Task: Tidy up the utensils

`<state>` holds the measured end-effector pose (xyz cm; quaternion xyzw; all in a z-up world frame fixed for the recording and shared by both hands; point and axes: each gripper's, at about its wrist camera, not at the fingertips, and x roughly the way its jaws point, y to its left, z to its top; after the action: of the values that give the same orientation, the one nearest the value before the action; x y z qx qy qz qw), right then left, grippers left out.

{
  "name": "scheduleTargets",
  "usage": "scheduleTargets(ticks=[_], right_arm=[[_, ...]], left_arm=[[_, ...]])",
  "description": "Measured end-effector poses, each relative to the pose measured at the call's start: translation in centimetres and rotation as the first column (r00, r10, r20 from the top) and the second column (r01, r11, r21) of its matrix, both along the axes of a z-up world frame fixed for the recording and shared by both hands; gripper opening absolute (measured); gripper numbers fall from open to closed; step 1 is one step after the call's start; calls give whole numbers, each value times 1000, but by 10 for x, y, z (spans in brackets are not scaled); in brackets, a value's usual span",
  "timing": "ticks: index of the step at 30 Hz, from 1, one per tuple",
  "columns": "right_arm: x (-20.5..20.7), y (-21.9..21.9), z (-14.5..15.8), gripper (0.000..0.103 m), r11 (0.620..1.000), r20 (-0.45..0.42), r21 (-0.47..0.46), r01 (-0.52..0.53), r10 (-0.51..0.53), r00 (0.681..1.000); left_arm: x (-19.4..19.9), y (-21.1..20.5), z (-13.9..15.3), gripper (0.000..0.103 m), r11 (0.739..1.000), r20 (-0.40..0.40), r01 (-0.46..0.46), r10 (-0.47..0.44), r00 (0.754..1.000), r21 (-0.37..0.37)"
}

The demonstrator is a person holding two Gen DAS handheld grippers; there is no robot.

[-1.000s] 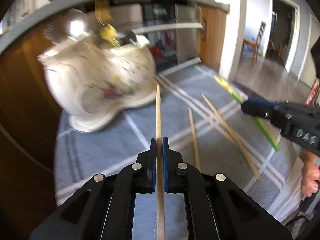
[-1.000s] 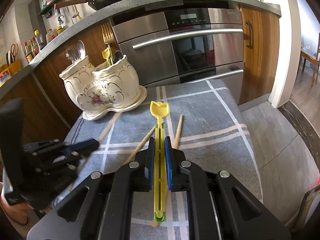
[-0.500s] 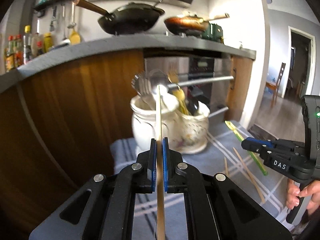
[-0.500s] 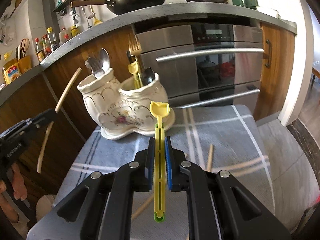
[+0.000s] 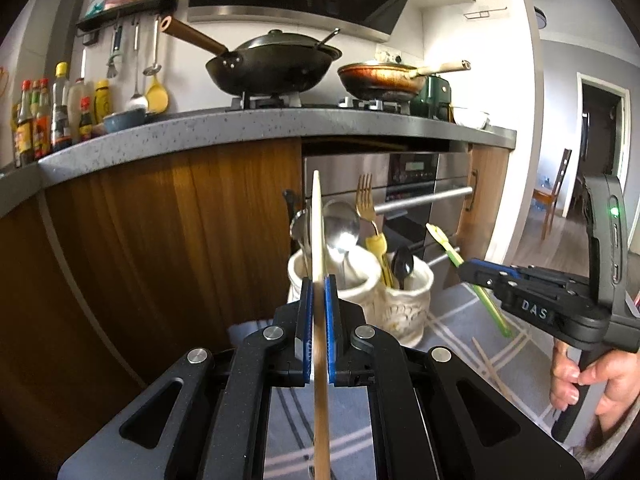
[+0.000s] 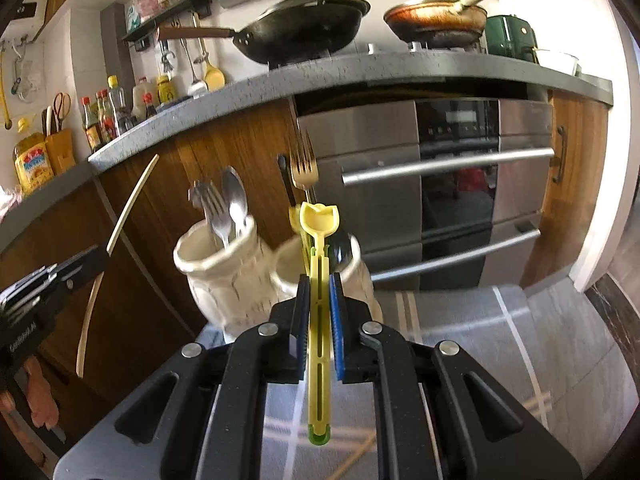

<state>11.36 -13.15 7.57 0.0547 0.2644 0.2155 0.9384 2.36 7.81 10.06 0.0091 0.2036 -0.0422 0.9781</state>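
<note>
With the left gripper [image 5: 317, 300] clamping a long pale wooden chopstick [image 5: 318, 232] and the right gripper [image 6: 319, 300] clamping a slotted yellow plastic utensil [image 6: 319, 256], both raised before the cream two-compartment ceramic holder [image 6: 224, 268], we judged either could snag on the crowded cutlery and tip it.

Both wrist views sit low and close, facing the counter front – left from the left, right from the right – sharing the holder [image 5: 360, 280] [image 6: 224, 264] and oven [image 5: 424, 200] [image 6: 440, 184].

chopstick [image 5: 319, 232]: pale matt wood | holder [image 5: 362, 280]: glossy ceramic | spoon [image 5: 341, 229]: shiny metal | cloth [image 6: 460, 320]: grey woven
</note>
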Motion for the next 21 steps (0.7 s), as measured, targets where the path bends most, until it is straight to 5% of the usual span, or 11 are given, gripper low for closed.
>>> scheduleTargets(ticks=[8,15,21], right_arm=[[37,5,14,10,998,59,56,-4,1,998],[65,5,9,10,989,99,143,-35,20,995],[82,4,5,10,972,103,228,-57,34,994]], left_arm=[[28,21,22,6,990,60,78,-72,996,-113],[64,35,23,6,948,101,172,-149,984,-268],[84,31,21,6,936,144,202,-166,976,-289]])
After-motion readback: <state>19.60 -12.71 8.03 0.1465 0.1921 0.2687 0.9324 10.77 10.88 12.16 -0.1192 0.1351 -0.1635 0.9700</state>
